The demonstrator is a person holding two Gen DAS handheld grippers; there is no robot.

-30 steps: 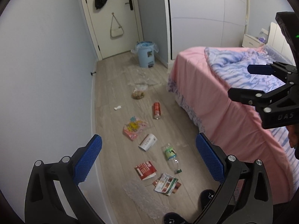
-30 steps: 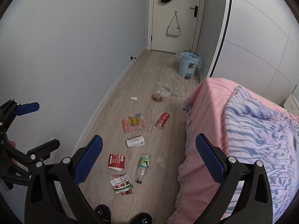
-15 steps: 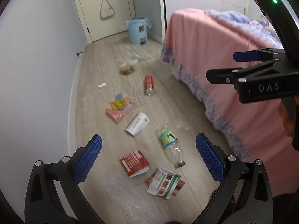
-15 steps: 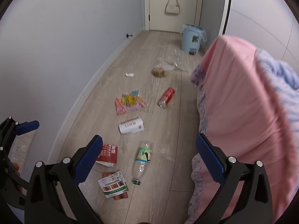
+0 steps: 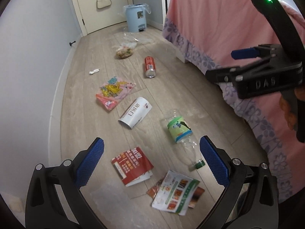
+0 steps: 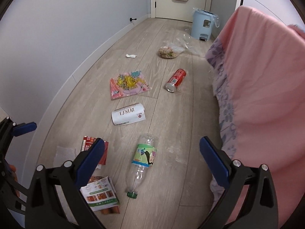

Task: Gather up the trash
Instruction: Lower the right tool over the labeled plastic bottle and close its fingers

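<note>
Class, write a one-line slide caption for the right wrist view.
Open right claw above a plastic bottle among litter on a bedroom floor.

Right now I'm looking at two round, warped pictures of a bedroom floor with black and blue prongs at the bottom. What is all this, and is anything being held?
There is no robot here. A person carries two hand-held claws, each with a wide-angle camera looking out along its two blue-padded fingers; that lens causes the warping. One picture is from the left claw, the other from the right claw. Each camera also catches the other claw at its edge.

Both claws are open and hold nothing. On the wooden floor lies rubbish to collect: a clear plastic bottle with a green cap, a red can, a white paper cup on its side, a pink wrapper, some leaflets and a bag of scraps. A blue bin stands by the door, beside the pink-covered bed.
</note>
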